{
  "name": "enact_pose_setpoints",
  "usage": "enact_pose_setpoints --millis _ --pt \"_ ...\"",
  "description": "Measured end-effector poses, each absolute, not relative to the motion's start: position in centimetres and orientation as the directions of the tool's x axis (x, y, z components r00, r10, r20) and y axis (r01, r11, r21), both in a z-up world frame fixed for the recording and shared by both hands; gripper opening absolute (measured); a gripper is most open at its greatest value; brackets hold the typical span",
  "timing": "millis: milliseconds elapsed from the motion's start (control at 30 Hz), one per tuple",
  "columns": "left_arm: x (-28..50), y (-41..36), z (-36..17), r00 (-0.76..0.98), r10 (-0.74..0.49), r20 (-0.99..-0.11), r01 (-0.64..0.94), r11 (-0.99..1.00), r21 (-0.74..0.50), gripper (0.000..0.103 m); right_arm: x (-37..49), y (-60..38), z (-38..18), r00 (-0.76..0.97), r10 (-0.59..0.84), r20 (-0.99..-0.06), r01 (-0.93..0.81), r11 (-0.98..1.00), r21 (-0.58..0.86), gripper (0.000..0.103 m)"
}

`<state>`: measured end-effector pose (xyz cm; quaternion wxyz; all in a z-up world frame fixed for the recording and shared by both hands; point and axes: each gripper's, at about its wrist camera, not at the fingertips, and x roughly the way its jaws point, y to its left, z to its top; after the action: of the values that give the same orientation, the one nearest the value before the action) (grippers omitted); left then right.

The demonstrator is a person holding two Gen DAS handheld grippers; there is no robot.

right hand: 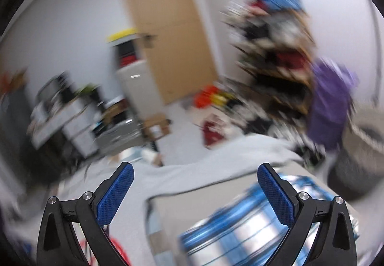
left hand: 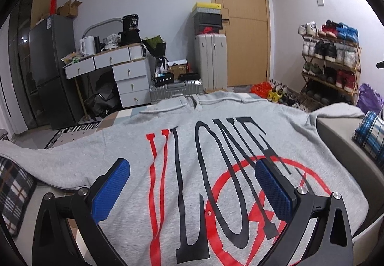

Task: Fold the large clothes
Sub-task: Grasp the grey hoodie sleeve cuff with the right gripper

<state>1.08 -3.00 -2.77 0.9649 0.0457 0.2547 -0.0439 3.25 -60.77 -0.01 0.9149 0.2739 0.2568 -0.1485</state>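
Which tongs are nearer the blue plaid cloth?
Right. The right tongs hang just over the blue plaid cloth; the left tongs sit above the hoodie's print.

sweatshirt [left hand: 216,145] on bed [left hand: 336,143] | suitcase [left hand: 210,60] behind | shoe rack [left hand: 331,59] right

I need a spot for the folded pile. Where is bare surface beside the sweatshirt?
A bare beige strip lies between the grey sweatshirt and the blue plaid cloth. Left, a dark plaid cloth crowds the edge.
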Motion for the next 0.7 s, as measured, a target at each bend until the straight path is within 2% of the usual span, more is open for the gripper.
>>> enact_pose_setpoints --millis 167,333,500,700 --pt "1.0 -4.1 -3.8 0.873 -0.070 -0.483 0.154 0.979 0.136 0.102 6.7 -72.2 -6.0 0.734 0.000 -0.679 0.556 0.573 0.602 0.103" --pt "1.1 -5.1 -5.3 0.880 -0.054 -0.472 0.192 0.950 0.248 0.102 9.4 -77.3 -10.5 0.665 0.023 -0.746 0.639 0.499 0.585 0.103" --pt "2.5 -5.0 -6.9 0.802 -0.109 -0.587 0.258 0.950 0.176 0.102 11.7 -80.1 -15.4 0.616 0.143 -0.774 0.686 0.386 0.617 0.103" --pt "2.2 -5.9 -7.3 0.792 -0.108 -0.601 0.278 0.940 0.197 0.102 12.7 -81.2 -17.7 0.589 0.149 -0.795 0.723 0.343 0.600 0.102"
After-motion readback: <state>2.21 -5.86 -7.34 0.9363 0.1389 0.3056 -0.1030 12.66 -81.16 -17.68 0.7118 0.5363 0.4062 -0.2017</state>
